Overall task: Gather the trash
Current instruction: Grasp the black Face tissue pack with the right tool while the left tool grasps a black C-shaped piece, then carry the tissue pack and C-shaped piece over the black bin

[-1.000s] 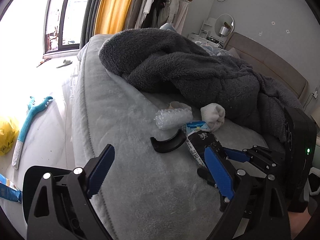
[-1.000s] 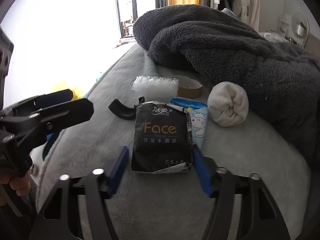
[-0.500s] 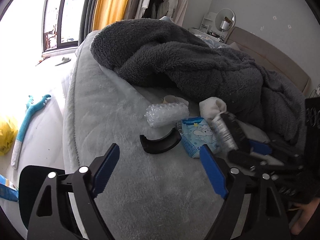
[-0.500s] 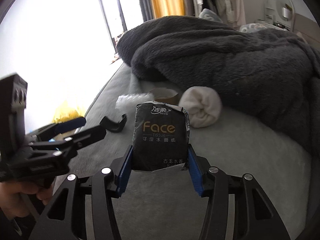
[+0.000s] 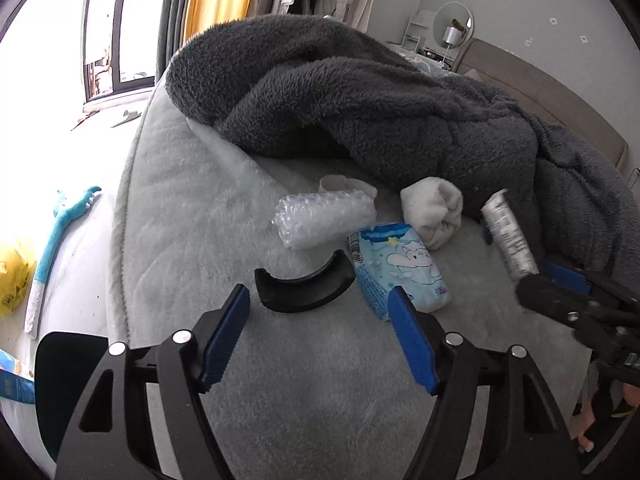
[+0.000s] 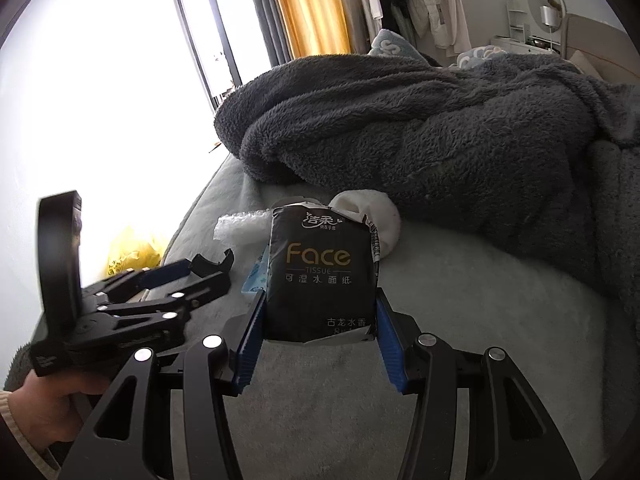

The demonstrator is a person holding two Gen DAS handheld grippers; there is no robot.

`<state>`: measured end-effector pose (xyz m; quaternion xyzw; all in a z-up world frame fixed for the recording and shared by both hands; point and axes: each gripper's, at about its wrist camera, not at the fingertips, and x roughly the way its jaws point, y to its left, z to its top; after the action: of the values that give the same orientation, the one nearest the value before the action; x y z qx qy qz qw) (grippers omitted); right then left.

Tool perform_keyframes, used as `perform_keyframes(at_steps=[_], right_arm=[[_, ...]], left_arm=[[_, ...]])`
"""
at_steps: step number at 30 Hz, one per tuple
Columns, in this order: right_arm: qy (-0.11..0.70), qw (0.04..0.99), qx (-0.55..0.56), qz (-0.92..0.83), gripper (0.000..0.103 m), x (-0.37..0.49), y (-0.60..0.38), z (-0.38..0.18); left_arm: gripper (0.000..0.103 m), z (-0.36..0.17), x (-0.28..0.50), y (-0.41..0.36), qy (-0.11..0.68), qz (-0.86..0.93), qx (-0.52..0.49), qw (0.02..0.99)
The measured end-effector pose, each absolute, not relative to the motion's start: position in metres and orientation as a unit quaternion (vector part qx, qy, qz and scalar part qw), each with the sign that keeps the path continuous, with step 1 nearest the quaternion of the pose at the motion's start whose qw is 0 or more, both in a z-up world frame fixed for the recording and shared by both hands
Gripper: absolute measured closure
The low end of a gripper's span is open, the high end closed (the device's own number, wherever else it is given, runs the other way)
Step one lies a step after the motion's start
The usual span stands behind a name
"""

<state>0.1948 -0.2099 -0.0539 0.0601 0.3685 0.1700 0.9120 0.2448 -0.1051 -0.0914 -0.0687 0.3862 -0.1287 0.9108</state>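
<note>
Trash lies ahead on the bed [image 5: 192, 200]: black curved piece [image 5: 304, 290] crosswise just beyond the left gripper [image 5: 320, 336], jaws closing, nothing between; right gripper [image 6: 318, 344] clamps the tissue pack [image 6: 322, 276].

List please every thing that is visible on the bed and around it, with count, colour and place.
black tissue pack: 1, black, clamped in the right gripper, above the bed
blue tissue pack: 1, blue and white, on the bed
curved plastic piece: 1, black, before the left gripper
bubble wrap roll: 1, clear, on the bed
rolled cloth: 1, white, beside the blanket
blanket: 1, dark grey, heaped on the bed
yellow bag: 1, floor
left gripper: jaws closing, nothing between them
right gripper: shut on the pack
</note>
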Motion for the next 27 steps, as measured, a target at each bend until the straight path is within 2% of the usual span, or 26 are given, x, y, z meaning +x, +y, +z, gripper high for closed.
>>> perform_keyframes(at_steps=[9,17,27], right_arm=[[0.367,0.913,0.065,0.168,0.051,0.189,-0.211,-0.051],[0.37,0.912,0.057,0.168,0.051,0.189,-0.203,-0.052],[0.375,0.91,0.044,0.171,0.051,0.189,-0.185,-0.053]], left_arm=[[0.037,-0.097,0.255,-0.107,0.395,-0.114,-0.082,0.908],[0.052,-0.099,0.262,-0.101,0.399,-0.1,-0.097,0.906],[0.054,-0.089,0.253,-0.083,0.379,-0.112,-0.109,0.912]])
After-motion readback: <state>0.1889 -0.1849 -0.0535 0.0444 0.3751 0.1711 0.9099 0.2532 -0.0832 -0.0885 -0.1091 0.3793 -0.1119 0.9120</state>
